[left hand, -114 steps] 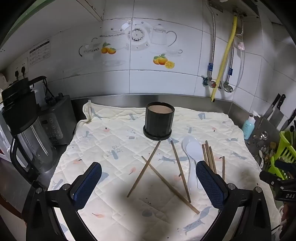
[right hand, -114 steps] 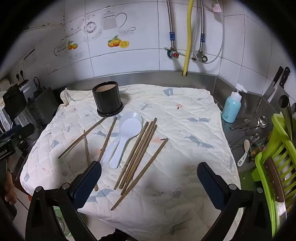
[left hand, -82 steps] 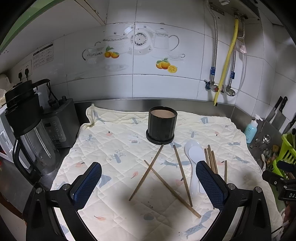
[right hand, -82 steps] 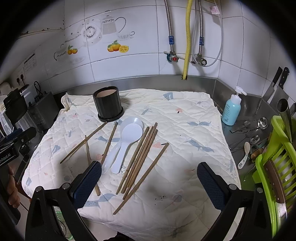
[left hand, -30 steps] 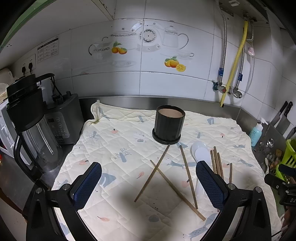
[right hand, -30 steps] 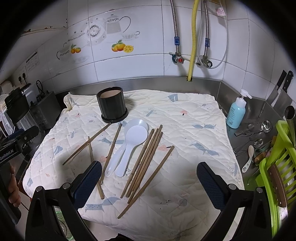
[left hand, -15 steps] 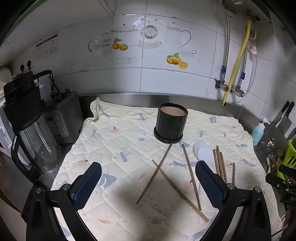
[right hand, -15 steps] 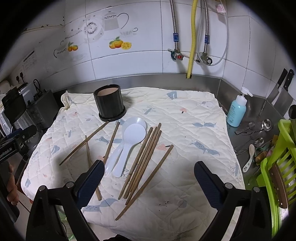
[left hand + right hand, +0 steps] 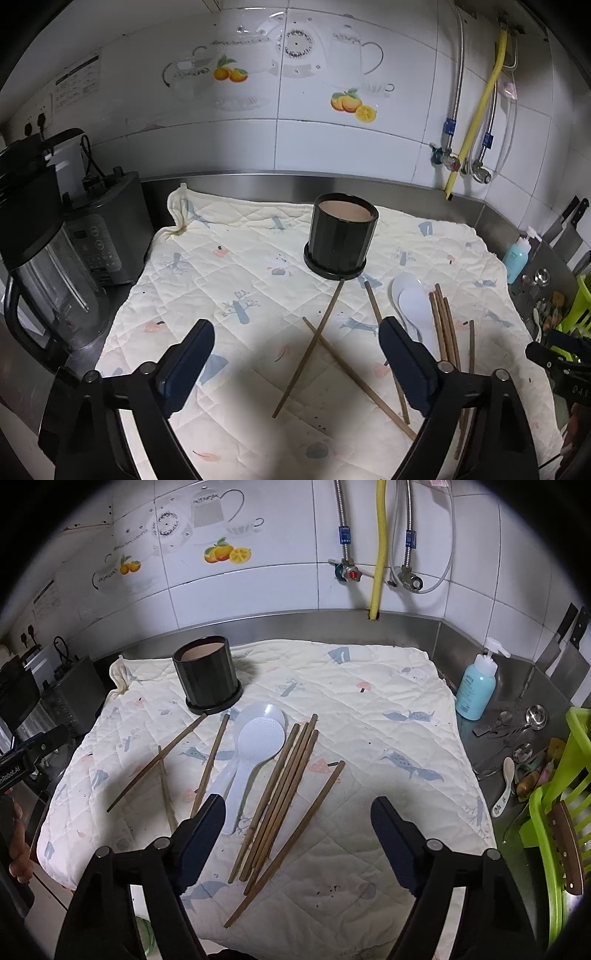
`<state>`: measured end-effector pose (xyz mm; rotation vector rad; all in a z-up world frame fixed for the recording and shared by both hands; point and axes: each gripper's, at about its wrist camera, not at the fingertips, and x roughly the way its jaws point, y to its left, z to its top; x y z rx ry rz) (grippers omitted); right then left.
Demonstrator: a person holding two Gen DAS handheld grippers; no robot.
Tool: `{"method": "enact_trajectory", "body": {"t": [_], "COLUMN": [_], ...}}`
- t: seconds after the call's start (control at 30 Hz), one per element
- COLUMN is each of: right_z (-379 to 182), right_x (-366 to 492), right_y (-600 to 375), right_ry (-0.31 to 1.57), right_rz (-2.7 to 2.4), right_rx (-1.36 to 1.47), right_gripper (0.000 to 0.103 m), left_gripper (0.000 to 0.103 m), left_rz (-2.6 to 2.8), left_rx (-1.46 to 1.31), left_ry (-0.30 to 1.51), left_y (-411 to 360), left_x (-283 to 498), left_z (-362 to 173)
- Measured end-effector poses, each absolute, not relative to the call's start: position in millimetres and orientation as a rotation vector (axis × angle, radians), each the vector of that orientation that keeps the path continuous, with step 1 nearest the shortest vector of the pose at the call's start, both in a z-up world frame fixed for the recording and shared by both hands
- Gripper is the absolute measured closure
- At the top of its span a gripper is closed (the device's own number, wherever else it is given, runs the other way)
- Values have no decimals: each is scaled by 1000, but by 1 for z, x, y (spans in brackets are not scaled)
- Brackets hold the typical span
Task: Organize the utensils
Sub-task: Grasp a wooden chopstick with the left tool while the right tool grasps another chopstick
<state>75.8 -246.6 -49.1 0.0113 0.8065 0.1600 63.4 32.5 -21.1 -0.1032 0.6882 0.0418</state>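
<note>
On the quilted cloth (image 9: 388,686) wooden chopsticks (image 9: 284,794) and two white rice paddles (image 9: 258,746) lie scattered before the black holder (image 9: 207,675). Both my left gripper (image 9: 295,369) and right gripper (image 9: 297,834) hang spread apart, empty. I'd judge pinching one chopstick mid-length safest.

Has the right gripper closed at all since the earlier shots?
Yes. The right gripper is open, but its fingers stand closer together than before, now framing the chopsticks on the cloth.
</note>
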Motion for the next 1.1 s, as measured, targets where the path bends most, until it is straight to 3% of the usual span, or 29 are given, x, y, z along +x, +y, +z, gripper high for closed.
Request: {"method": "enact_trajectory", "body": {"t": [0.4, 0.7, 1.1], "right_z": [-74, -97, -122], "right_x": [100, 124, 147], "right_y": [-253, -254, -260], "right_ry": [900, 983, 1056], "right_rz": [138, 133, 84], "right_rx": [85, 146, 212], "right_gripper": [37, 61, 69], "left_gripper": [33, 50, 52], "left_rz": [-10, -80, -243], "left_rx": [-104, -71, -35], "left_ry": [736, 799, 941], "left_y": [40, 40, 18], "left_x": [101, 144, 229], "left_z": [-40, -63, -114]}}
